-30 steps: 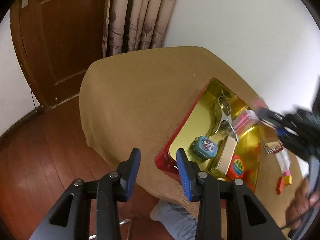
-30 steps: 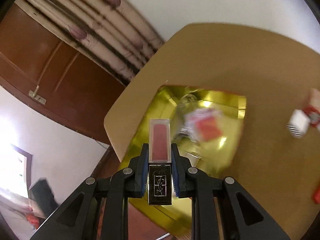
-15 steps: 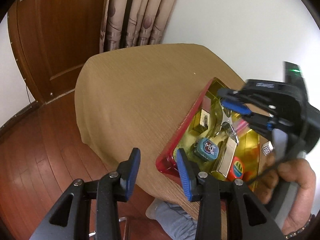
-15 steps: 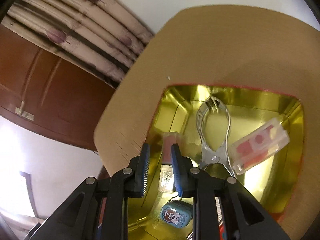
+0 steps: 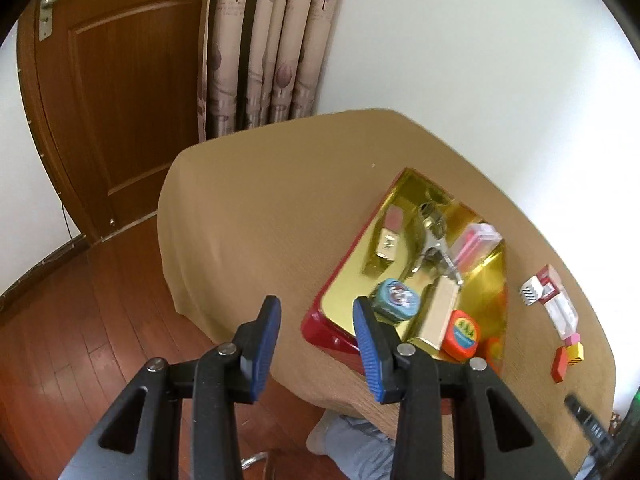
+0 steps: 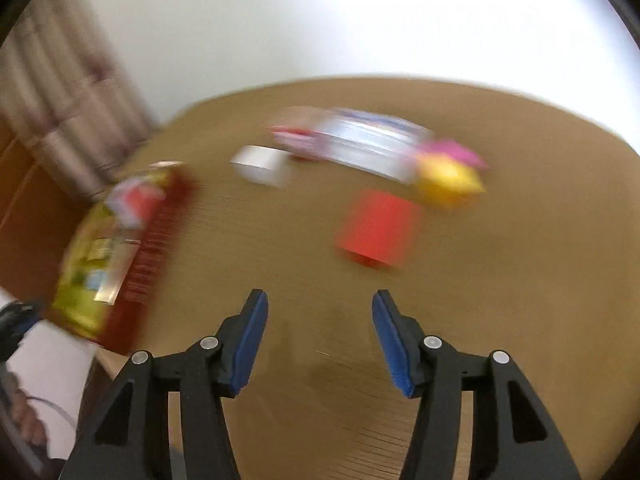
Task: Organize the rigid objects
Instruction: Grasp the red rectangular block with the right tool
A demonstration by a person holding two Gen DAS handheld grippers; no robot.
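Note:
The gold tray (image 5: 332,332) with a red rim sits on the tan table. It holds a pink lipstick case (image 5: 390,236), a metal clip (image 5: 434,240), a clear pink box (image 5: 476,240), a blue tin (image 5: 396,300) and an orange round case (image 5: 462,330). My left gripper (image 5: 316,308) hangs open and empty above the tray's near corner. My right gripper (image 6: 320,304) is empty and its jaws are opening. It hovers over bare table short of a blurred red block (image 6: 376,228), a yellow block (image 6: 448,180) and a white block (image 6: 260,166).
Right of the tray lie a white-and-red box (image 5: 538,290), a clear box (image 5: 562,312) and small red and yellow blocks (image 5: 559,364). The table edge drops to a wooden floor (image 5: 80,340) on the left. A door and curtain stand behind. A person's knee (image 5: 348,440) shows under the table.
My right gripper set the lipstick case down in the tray, let go and swung right over the loose blocks with its jaws spreading. The left gripper stayed open and shifted slightly.

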